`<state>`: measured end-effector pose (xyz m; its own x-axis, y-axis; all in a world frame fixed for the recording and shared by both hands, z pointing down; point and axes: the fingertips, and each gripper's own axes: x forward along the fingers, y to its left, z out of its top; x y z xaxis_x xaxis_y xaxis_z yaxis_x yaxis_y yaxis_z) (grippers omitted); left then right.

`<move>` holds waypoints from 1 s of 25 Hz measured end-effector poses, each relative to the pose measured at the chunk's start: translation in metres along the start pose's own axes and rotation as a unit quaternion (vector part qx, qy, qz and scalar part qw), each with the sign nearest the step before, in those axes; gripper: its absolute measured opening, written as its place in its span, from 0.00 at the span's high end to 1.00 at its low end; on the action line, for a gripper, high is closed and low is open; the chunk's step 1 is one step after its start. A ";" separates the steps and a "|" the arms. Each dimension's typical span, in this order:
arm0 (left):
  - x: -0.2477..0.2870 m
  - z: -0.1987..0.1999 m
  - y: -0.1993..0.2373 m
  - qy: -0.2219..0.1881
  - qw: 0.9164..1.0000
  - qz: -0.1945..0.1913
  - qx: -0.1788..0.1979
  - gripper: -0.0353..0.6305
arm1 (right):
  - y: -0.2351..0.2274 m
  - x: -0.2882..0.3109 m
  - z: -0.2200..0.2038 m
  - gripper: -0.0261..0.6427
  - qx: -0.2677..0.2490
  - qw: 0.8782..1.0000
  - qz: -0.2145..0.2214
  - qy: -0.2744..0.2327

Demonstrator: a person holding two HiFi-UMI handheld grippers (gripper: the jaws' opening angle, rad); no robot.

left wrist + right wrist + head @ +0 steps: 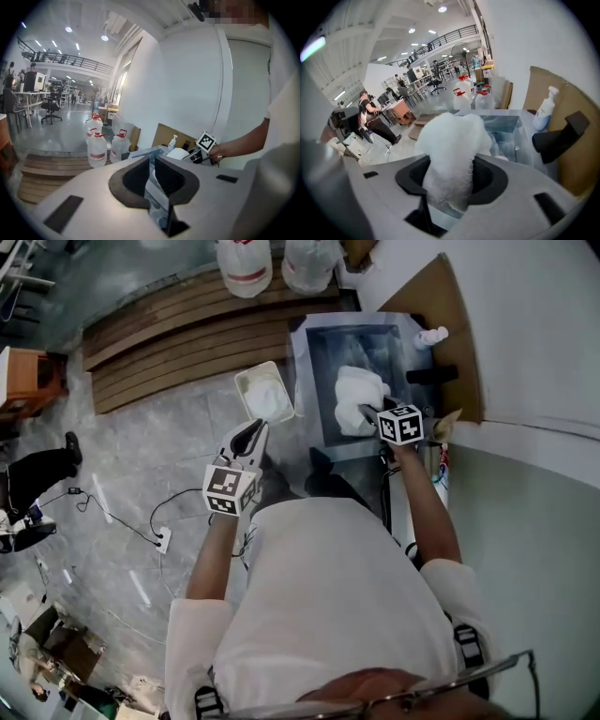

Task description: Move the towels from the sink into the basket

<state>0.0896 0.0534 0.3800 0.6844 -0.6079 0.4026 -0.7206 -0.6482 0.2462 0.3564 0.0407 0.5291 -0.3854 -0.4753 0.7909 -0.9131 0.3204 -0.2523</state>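
Our right gripper (451,182) has its jaws pinching a white towel (452,145). The fluffy cloth fills the gap between them and bulges out past the tips in a rounded bunch. From the head view, that towel sits over the steel sink (305,381), at the basin's near side. Our left gripper (251,432) hangs over the floor between us and the white basket (240,390), its jaws only a narrow slit apart with nothing between them. The basket stands just left of the sink and holds another white towel (268,399).
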 end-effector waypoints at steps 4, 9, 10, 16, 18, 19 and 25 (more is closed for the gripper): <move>-0.009 0.020 -0.004 -0.016 1.000 0.001 0.006 0.89 | 0.010 -0.048 0.038 0.67 0.004 0.997 -0.010 -0.072; -0.024 0.049 -0.011 -0.035 0.999 0.003 0.007 0.89 | 0.025 -0.117 0.086 0.67 -0.006 0.986 -0.021 -0.165; -0.026 0.055 -0.012 -0.039 0.999 0.004 0.010 0.89 | 0.030 -0.131 0.098 0.67 -0.012 0.982 -0.022 -0.185; -0.033 0.093 -0.011 -0.074 0.997 0.013 0.029 0.89 | 0.060 -0.200 0.162 0.67 -0.049 0.954 -0.022 -0.295; -0.035 0.105 -0.010 -0.085 0.996 0.017 0.034 0.89 | 0.068 -0.217 0.178 0.67 -0.061 0.944 -0.021 -0.323; -0.037 0.110 -0.010 -0.090 0.995 0.019 0.036 0.89 | 0.073 -0.226 0.185 0.67 -0.067 0.939 -0.021 -0.337; -0.051 0.135 -0.006 -0.110 0.993 0.024 0.038 0.89 | 0.103 -0.268 0.218 0.67 -0.088 0.917 -0.013 -0.389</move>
<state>0.0742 0.0258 0.2389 0.6628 -0.7193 0.2084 -0.7486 -0.6433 0.1606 0.3362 0.0228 0.1700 -0.4047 -0.9033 0.1421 -0.9141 0.3952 -0.0911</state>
